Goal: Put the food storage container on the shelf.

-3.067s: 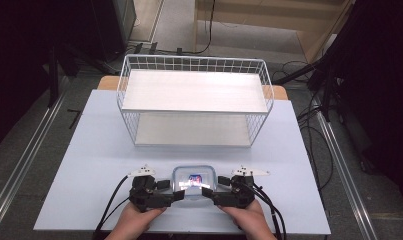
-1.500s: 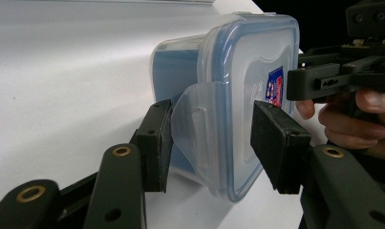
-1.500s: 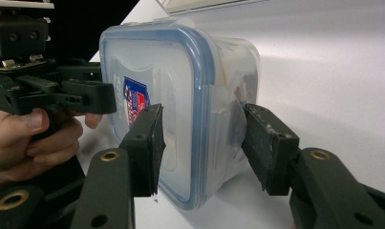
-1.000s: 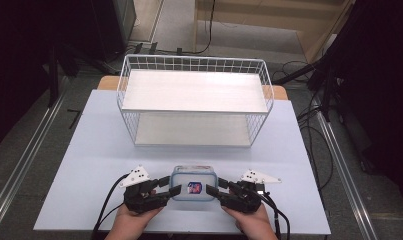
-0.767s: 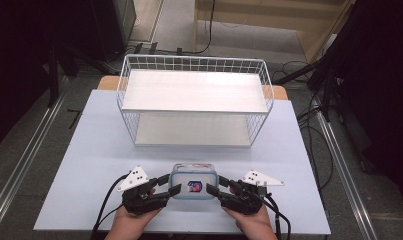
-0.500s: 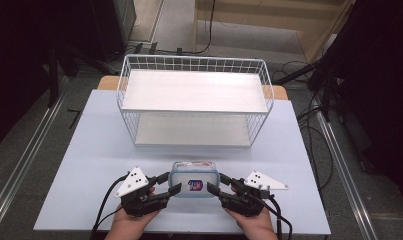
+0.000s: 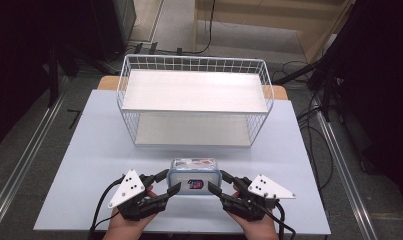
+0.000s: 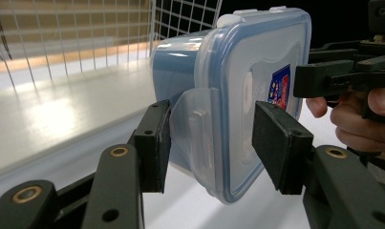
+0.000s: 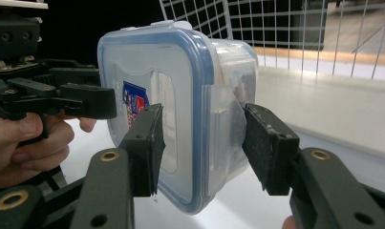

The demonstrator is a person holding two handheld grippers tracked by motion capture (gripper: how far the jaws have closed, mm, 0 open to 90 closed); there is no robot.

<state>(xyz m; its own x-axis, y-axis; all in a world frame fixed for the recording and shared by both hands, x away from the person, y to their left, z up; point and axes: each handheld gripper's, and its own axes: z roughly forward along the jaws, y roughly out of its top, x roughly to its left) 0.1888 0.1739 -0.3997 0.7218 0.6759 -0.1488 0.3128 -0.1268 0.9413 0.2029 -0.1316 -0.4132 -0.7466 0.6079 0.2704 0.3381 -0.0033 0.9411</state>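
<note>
Left tongs (image 7: pixel 170 183) at lower left of centre in the high view, jaws clamped on the left end of the clear container (image 7: pixel 194 175), one pad on the blue-rimmed lid face, the other on the body behind the side latch. In the left gripper view the left tongs (image 8: pixel 210 143) straddle that latch flap, pads pressed against the container (image 8: pixel 238 90).

Right tongs (image 7: pixel 218 182) mirror this at lower right of centre, gripping the container's right end; in the right gripper view the right tongs (image 9: pixel 202 145) pinch lid and body of the container (image 9: pixel 180 100) across the latch.

Container sits low centre of the high view, between both tongs, tipped so the lid with its small blue-and-red sticker faces the person; bottom edge appears lifted off the pale desk (image 7: pixel 104 145), contact hard to judge.

Beyond it, upper centre, a white wire basket (image 7: pixel 194 102) with a white shelf board, well apart from the container
</note>
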